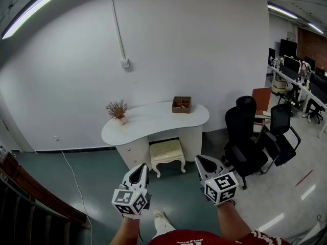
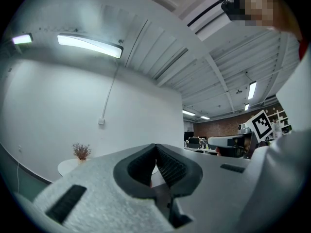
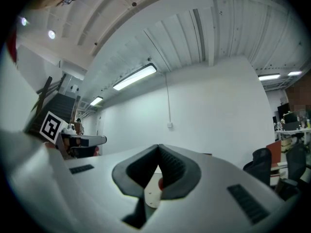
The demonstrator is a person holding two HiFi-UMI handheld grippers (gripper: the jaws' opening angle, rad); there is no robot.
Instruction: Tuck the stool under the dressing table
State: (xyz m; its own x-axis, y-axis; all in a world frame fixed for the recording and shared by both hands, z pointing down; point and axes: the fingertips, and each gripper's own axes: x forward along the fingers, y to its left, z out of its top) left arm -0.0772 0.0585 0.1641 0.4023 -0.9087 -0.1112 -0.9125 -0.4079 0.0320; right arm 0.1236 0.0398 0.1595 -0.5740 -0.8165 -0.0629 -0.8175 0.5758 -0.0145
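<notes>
Stool [image 1: 166, 152], cream with a padded seat, stood at the knee gap of the dressing table [image 1: 153, 120], between its two pedestals. Its rear edge sat under the tabletop's front edge, with most of the seat out in front.

Containers noted:
- A wooden box [image 1: 181, 104] with compartments stood at the tabletop's right end; its contents were too small for me to identify.
- A small pot [image 1: 119, 119] at the left end held a dried plant.

My left gripper [image 1: 139, 169] had its jaws closed together with nothing between them. My right gripper [image 1: 203, 162] was likewise closed, pads meeting, empty. Both hung apart from the stool. Black office chairs [image 1: 245, 137] stood right of the table.
</notes>
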